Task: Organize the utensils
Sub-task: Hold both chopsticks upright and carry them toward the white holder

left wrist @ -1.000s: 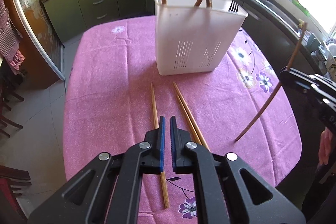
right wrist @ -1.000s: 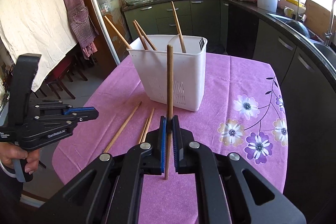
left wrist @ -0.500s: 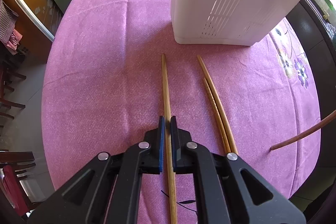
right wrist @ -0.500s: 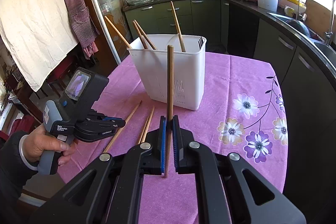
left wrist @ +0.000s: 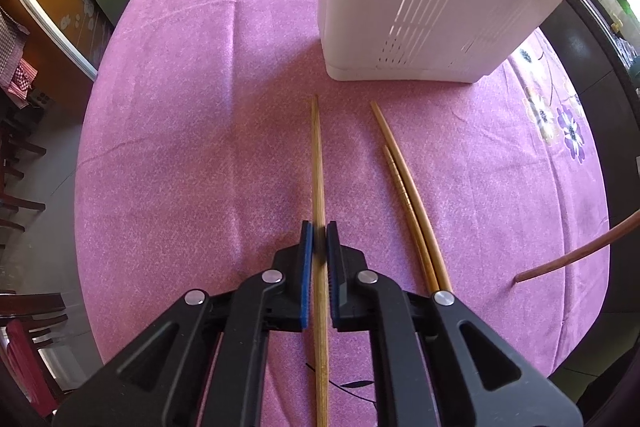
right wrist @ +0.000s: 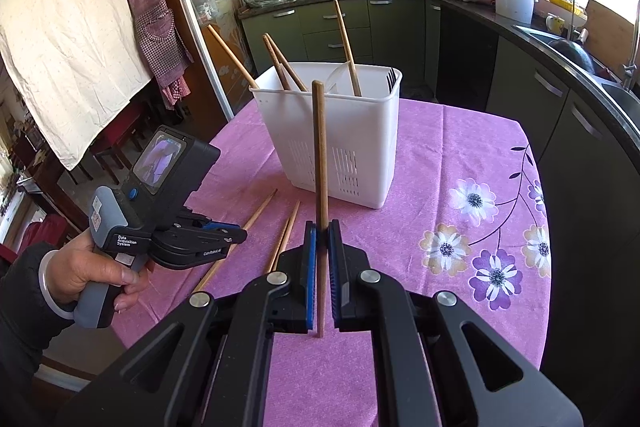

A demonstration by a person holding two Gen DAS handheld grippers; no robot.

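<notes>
Left tool (left wrist: 319,241) clamped on a pale bamboo chopstick (left wrist: 317,155) flat on the pink-clothed table (left wrist: 180,147), prob. to lift it; right tool (right wrist: 321,239) pinches a dark wooden chopstick (right wrist: 319,147) upright, ready for the white slotted plastic holder (right wrist: 344,147).

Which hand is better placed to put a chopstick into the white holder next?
Probably right: the right tool holds a dark chopstick upright near the white holder; the left tool grips a light chopstick on the table.
</notes>
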